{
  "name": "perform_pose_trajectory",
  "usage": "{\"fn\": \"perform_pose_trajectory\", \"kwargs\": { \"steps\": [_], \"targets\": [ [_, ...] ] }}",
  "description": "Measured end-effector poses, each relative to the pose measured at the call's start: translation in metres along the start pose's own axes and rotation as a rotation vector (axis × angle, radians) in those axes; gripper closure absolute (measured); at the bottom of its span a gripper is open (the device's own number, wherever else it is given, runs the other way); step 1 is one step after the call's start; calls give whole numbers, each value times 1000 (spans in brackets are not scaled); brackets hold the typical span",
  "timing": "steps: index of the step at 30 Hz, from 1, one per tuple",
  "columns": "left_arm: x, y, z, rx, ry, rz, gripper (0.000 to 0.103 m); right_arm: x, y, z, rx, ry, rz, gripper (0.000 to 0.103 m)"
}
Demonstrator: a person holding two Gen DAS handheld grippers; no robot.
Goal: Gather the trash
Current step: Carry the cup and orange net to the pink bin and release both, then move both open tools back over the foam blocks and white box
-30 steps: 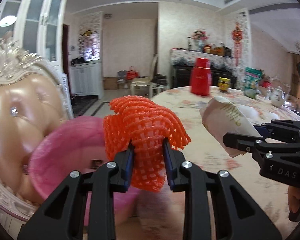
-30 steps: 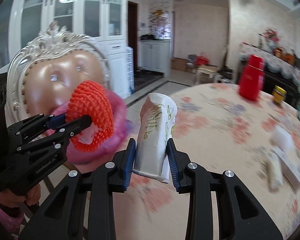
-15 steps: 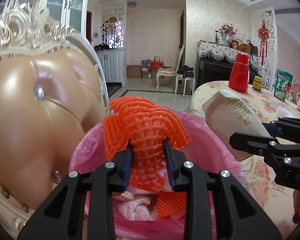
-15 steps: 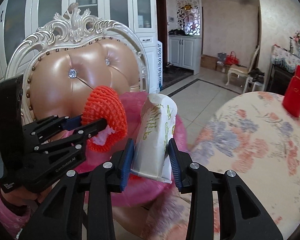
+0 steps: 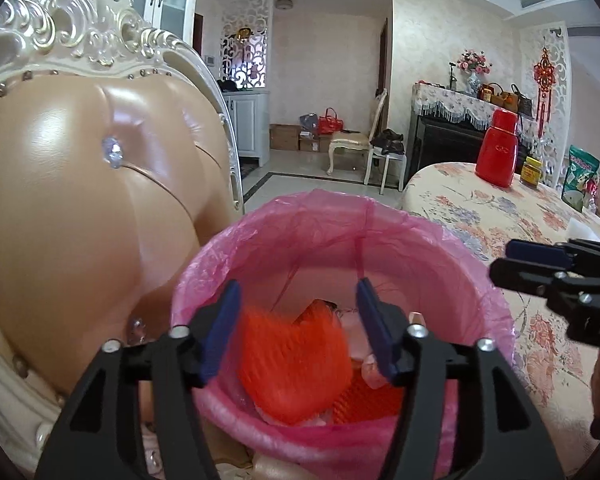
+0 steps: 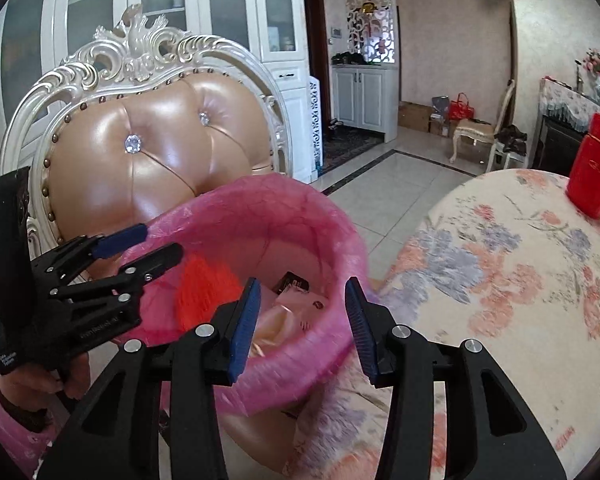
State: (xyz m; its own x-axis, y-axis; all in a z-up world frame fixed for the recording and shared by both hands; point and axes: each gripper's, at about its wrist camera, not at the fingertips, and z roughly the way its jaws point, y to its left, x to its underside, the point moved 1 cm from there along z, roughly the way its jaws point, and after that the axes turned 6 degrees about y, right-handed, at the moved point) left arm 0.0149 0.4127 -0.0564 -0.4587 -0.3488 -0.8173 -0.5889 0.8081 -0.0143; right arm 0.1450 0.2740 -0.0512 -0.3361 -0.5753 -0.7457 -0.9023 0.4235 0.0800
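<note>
Nearest in the left wrist view, the left claw (image 5: 298,322) is spread wide and holds nothing; between its blue-padded fingers a blurred orange foam fruit net (image 5: 292,372) sits in the pink-lined round trash bin (image 5: 380,216). The blur suggests it is dropping into the bin. In the right wrist view the right claw (image 6: 302,320) is likewise wide open and empty, poised over the bin's near rim, with pale wrappers and a small dark packet (image 6: 292,282) lying inside.

The step in hand looks like the release over the bin. To do it well, both claws should be kept above the mouth until the pieces settle, then lifted straight up so the fingers do not snag the thin liner.

Behind the bin stands the tan leather chair with carved white frame (image 6: 148,148). To the right the floral-cloth tabletop (image 6: 512,272) carries a red thermos flask (image 6: 592,168), where any remaining trash would be sought.
</note>
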Motion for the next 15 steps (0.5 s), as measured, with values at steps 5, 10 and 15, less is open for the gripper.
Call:
{"fn": "perform_pose_trajectory", "kwargs": {
  "steps": [5,10,15],
  "targets": [
    [4,-16,-17,-16,-24,11,27,13,-17,-25,32,-19,35,59],
    [8,-47,-35,-1,-56,16,6,36,-38,-62,100,-50,52,50],
    [8,-104,-39,127,-29,70,5,66,-75,-99,184,-52,110,43]
  ]
}}
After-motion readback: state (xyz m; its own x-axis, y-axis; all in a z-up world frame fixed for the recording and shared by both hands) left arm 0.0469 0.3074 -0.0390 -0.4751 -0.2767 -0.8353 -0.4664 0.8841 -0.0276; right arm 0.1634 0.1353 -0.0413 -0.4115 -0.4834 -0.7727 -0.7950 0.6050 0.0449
